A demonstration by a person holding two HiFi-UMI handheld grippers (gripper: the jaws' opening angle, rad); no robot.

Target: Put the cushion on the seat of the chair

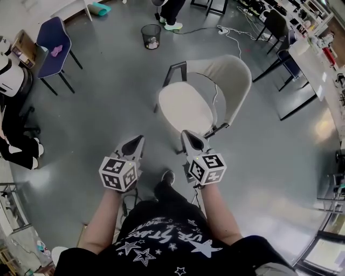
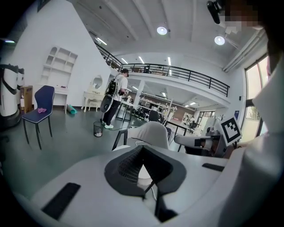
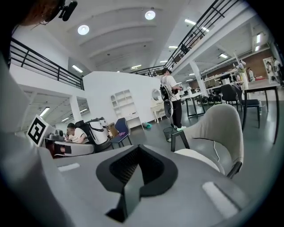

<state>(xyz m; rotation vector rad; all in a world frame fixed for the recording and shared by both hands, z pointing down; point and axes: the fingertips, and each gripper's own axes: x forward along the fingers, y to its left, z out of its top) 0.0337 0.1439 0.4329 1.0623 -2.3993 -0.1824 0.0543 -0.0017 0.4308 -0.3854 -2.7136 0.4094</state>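
Note:
A beige shell chair (image 1: 233, 81) stands on the grey floor ahead, with a round cream cushion (image 1: 185, 107) lying flat on its seat. My left gripper (image 1: 138, 142) hovers off the seat's front left, jaws together and empty. My right gripper (image 1: 185, 135) hovers just before the seat's front edge, shut with nothing in it. The left gripper view has the chair (image 2: 152, 132) straight ahead beyond the gripper (image 2: 142, 149). From the right gripper (image 3: 138, 149), its own view shows the cushion (image 3: 200, 158) and the chair back (image 3: 225, 128) to the right.
A navy chair (image 1: 54, 39) with a pink object stands at the far left, and a mesh waste bin (image 1: 151, 35) behind the beige chair. A person (image 1: 172, 12) stands beyond it. A cable (image 1: 233, 34) crosses the floor; desks and dark chairs (image 1: 302, 54) line the right.

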